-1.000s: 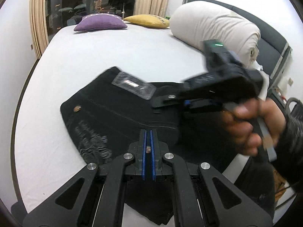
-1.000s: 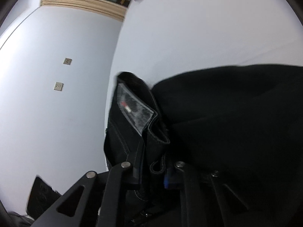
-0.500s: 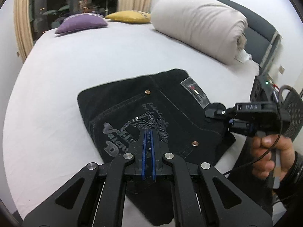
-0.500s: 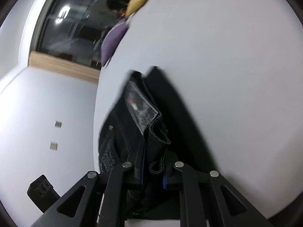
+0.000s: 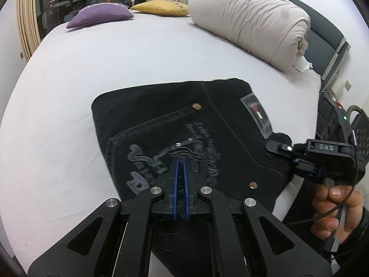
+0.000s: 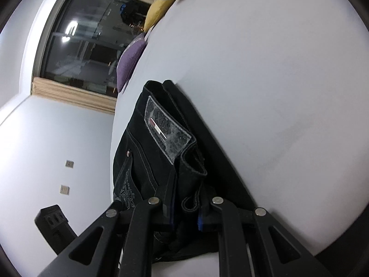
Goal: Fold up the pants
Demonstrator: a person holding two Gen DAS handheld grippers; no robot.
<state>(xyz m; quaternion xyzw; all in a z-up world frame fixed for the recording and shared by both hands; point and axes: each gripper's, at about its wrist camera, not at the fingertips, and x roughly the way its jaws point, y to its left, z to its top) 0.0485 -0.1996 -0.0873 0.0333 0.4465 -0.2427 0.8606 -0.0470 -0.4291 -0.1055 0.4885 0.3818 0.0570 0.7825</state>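
The black pants lie folded into a rectangle on the white bed, back pocket with grey embroidery and a grey waistband patch facing up. My left gripper is shut and empty, hovering just over the embroidered pocket. My right gripper sits at the waistband edge on the right. In the right wrist view its jaws are closed on the thick waistband fold of the pants, belt loop between the fingers.
A rolled beige duvet lies along the far right of the bed. A purple cushion and a yellow cushion sit at the far end by the dark window. The bed edge runs close on the right, by the headboard.
The right gripper carried the waistband over and down to the right, so the pants flipped flat with the embroidered pocket up. The left gripper stayed shut above them.
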